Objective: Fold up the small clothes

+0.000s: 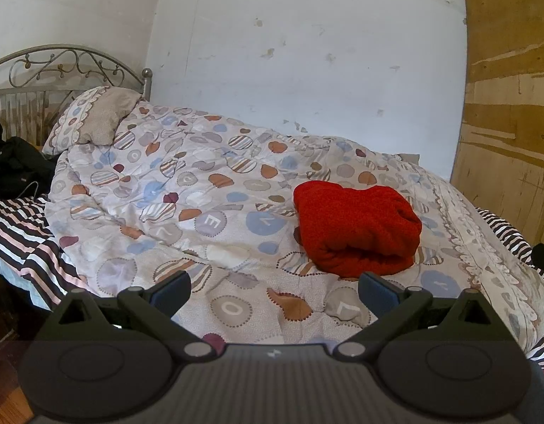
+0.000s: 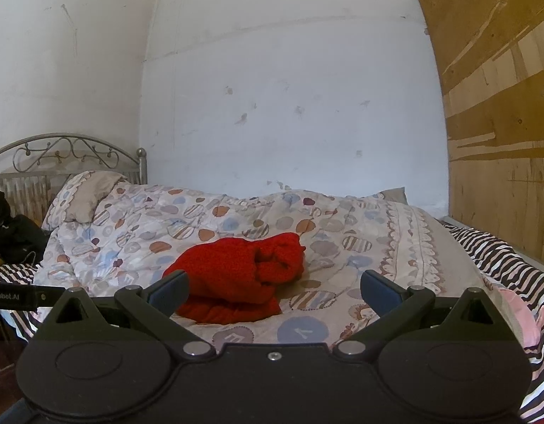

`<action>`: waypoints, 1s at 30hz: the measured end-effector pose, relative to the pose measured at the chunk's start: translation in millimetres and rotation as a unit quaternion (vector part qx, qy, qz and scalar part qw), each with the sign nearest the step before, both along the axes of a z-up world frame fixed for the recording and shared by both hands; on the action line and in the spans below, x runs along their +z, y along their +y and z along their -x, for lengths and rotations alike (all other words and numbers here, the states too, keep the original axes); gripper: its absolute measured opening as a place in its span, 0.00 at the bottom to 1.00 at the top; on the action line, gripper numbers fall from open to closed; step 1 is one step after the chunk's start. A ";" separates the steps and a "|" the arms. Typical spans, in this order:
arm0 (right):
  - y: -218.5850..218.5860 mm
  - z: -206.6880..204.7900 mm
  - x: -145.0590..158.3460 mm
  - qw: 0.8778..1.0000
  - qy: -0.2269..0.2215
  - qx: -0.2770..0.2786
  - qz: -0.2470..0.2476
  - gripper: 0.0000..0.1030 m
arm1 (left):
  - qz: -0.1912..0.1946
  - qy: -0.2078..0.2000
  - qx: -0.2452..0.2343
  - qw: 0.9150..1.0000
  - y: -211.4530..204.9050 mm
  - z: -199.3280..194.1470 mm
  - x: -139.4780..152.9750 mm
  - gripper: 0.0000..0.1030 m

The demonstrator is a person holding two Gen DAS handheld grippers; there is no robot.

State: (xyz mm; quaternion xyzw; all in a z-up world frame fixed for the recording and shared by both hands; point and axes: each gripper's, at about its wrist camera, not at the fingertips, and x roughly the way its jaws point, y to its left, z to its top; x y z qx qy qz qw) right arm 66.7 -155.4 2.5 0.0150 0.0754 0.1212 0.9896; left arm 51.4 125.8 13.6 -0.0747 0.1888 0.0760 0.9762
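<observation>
Red garment (image 1: 356, 228) sits on the patterned duvet (image 1: 187, 190), right of centre in the left wrist view, centre-low in the right wrist view (image 2: 236, 275), already bundled into a thick, rounded fold w/ a rolled edge facing the cameras. Judging by that, the fold looks mostly done; what's left is prob. a tidy-up or a final flatten. To do it well: come in low & level, pinch only the top layer at a corner or edge, not the whole roll, and keep both sides moving together so the bundle doesn't twist or spring open. Fabric looks fleecy & thick, so it'll likely resist a sharp crease; press down after folding. Soft duvet underneath gives way, so don't dig the tips in or they may snag the bedding too. Left gripper (image 1: 273, 291): jaws spread wide, nothing between them, not touching the cloth, which lies just beyond the right fingertip. Right gripper (image 2: 273, 291): also wide apart & empty; its left finger overlaps the garment in frame, contact can't be confirmed. Pillow (image 1: 95, 120) upper left, well apart.
</observation>
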 end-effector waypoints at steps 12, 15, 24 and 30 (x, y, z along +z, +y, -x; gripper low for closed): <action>-0.2 -1.9 -0.9 1.000 0.007 0.007 -0.004 1.00 | -0.018 0.004 0.019 1.000 -4.8 -0.9 4.9 1.00; 0.1 -1.7 -0.5 1.000 0.007 0.008 -0.001 1.00 | -0.023 0.004 0.027 0.999 -4.2 -1.5 6.1 1.00; 1.8 -2.9 0.1 1.000 0.011 0.010 0.002 1.00 | -0.036 0.007 0.034 0.999 -5.3 -2.0 5.3 1.00; 2.6 -1.5 -0.2 1.000 0.011 0.013 0.006 1.00 | -0.041 0.006 0.040 0.998 -6.5 -2.0 7.5 1.00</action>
